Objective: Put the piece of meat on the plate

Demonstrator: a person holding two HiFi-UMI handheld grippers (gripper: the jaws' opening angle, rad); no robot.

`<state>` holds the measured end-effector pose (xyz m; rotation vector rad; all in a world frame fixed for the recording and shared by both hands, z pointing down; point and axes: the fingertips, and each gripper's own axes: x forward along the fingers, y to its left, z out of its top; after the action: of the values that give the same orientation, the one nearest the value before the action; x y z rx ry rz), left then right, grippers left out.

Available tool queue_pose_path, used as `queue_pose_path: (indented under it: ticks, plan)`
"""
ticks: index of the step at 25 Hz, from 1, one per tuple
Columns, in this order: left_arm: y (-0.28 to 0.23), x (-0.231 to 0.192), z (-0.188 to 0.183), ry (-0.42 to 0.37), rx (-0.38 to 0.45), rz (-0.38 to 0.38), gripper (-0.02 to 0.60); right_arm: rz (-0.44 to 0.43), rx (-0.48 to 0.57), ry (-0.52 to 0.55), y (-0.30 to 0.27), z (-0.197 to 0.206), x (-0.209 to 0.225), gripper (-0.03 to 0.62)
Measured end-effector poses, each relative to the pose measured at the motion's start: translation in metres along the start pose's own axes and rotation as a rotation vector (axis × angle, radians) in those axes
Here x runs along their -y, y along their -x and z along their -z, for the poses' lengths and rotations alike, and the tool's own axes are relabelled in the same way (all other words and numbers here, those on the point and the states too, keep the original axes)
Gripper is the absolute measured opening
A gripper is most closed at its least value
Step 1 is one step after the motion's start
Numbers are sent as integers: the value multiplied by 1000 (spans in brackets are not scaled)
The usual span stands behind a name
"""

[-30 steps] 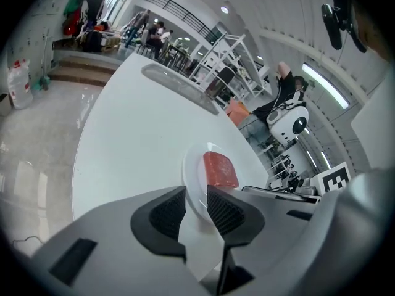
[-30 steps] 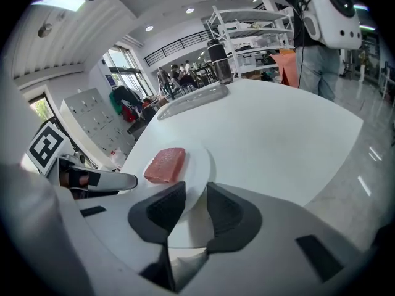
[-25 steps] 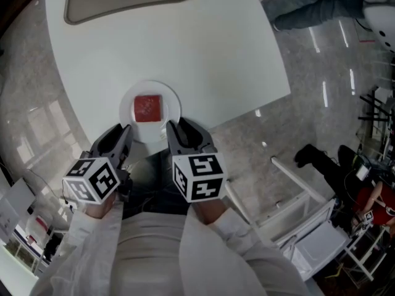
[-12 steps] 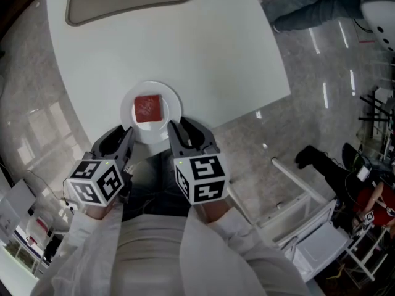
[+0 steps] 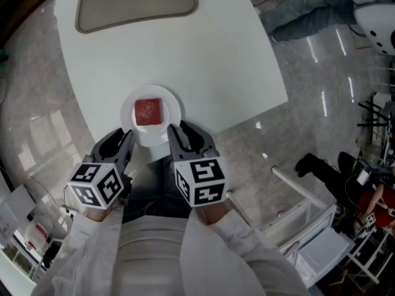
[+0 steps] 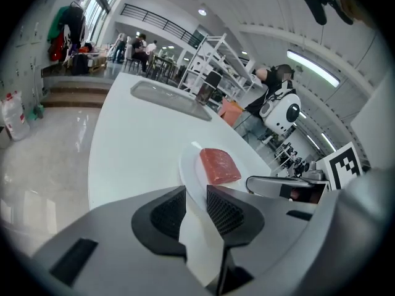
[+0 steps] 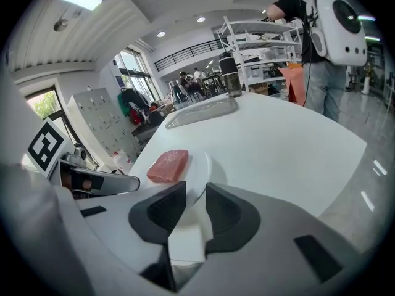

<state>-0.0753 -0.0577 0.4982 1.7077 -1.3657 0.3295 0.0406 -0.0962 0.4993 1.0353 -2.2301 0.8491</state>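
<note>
A red, square piece of meat (image 5: 148, 111) lies in the middle of a round white plate (image 5: 173, 106), close to the near edge of the white table (image 5: 185, 48). Both grippers are held back from the table, near my body. The left gripper (image 5: 121, 135) sits just short of the plate's left rim, the right gripper (image 5: 179, 129) just short of its right rim. In the left gripper view the meat (image 6: 219, 165) and plate (image 6: 190, 165) lie beyond the left gripper (image 6: 196, 193). The right gripper (image 7: 195, 190) faces the meat (image 7: 168, 165) likewise. Each pair of jaws is drawn to a thin slit, holding nothing.
A shallow beige tray (image 5: 136, 2) is set into the table's far side. A person in jeans (image 5: 308, 11) stands past the far right corner. A white rack (image 5: 302, 227) lies on the marble floor to my right.
Both grippers have drawn back slightly from the plate toward my body. The meat and plate have not moved on the table.
</note>
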Motion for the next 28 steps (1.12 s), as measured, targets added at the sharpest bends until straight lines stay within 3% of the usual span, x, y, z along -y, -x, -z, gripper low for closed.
queue_pose_path:
  ticks: [19,28]
  plan:
    - [24,0,-40,-79,111,43,106,7,104,41,12,-38,-22,106]
    - [12,2,-88,-74,177,14,106,-38,136,76,-4,-88,-11,104]
